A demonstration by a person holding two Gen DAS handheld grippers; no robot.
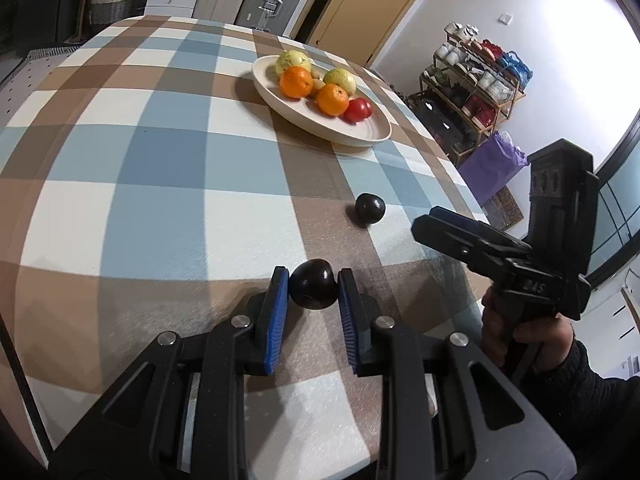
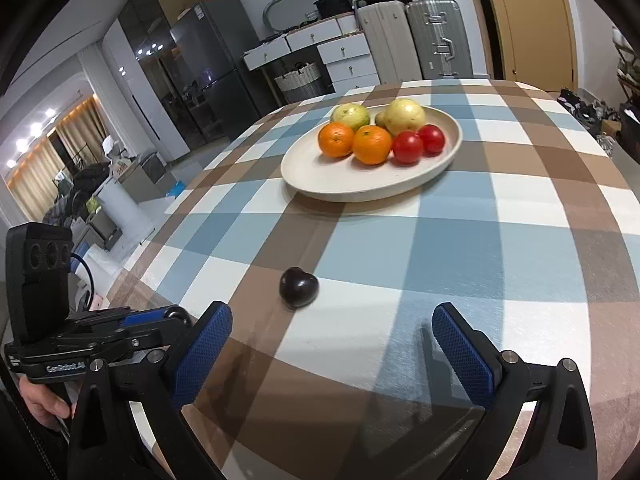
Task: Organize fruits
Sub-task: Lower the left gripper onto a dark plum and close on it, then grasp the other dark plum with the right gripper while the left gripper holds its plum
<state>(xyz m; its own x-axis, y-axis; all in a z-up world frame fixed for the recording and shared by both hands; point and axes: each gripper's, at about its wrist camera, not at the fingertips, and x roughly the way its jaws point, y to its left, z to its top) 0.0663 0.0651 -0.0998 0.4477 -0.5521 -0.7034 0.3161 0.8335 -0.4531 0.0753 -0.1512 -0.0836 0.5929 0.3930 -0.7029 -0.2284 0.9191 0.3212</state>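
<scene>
A checked tablecloth [image 1: 160, 168] in blue, brown and white covers the tabletop. Toward its far edge sits a cream oval plate [image 2: 344, 184] holding two oranges [image 2: 372, 144], two red tomatoes [image 2: 408, 147] and two yellow-green guavas [image 2: 405, 117]. Near the front edge, the left gripper [image 1: 313, 286] has its blue pads on either side of a dark plum [image 1: 312, 284]; whether both pads press it cannot be told. A second dark plum [image 2: 299, 286] lies alone on the cloth, between the plate and the right gripper [image 2: 332, 332], whose jaws stand wide apart just behind it, holding nothing.
</scene>
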